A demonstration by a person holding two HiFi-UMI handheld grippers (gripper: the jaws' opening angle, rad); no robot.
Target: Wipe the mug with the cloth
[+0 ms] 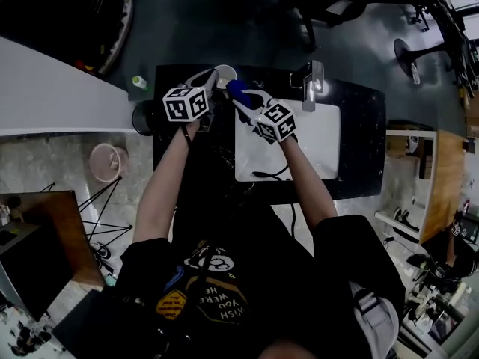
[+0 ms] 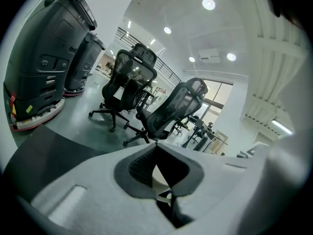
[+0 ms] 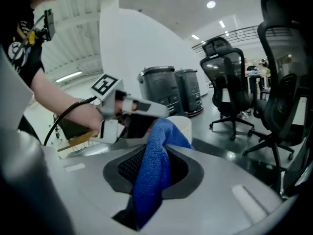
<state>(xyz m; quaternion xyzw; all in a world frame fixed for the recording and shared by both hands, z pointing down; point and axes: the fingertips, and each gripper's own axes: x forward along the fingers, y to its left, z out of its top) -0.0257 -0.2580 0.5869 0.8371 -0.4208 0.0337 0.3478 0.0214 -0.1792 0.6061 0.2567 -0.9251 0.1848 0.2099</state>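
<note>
Up at the tips of our right gripper (image 1: 248,102), the thing we'd worry about is the cloth (image 3: 152,175) working loose. The jaws are narrow and pinched on a fold of that blue towel, with a good bunch of it sticking out past the tips, so dragging it hard over the mug (image 1: 224,74) could pull it out of the pinch. Other worry is the mug itself. Our left gripper (image 1: 208,94) has its jaws nearly together on something pale, which we read as the mug's wall or rim (can't tell exactly which part), and that's a thin hold. Push sideways with the cloth and the mug might twist or slip out. It looks lifted off the black counter (image 1: 359,126) beside the sink (image 1: 322,137), so a drop wouldn't be nice. Position-wise, the mug sits straight ahead of the right gripper's jaws, just behind the cloth's leading bunch, touching it or very nearly, and right at the left gripper's tips.
</note>
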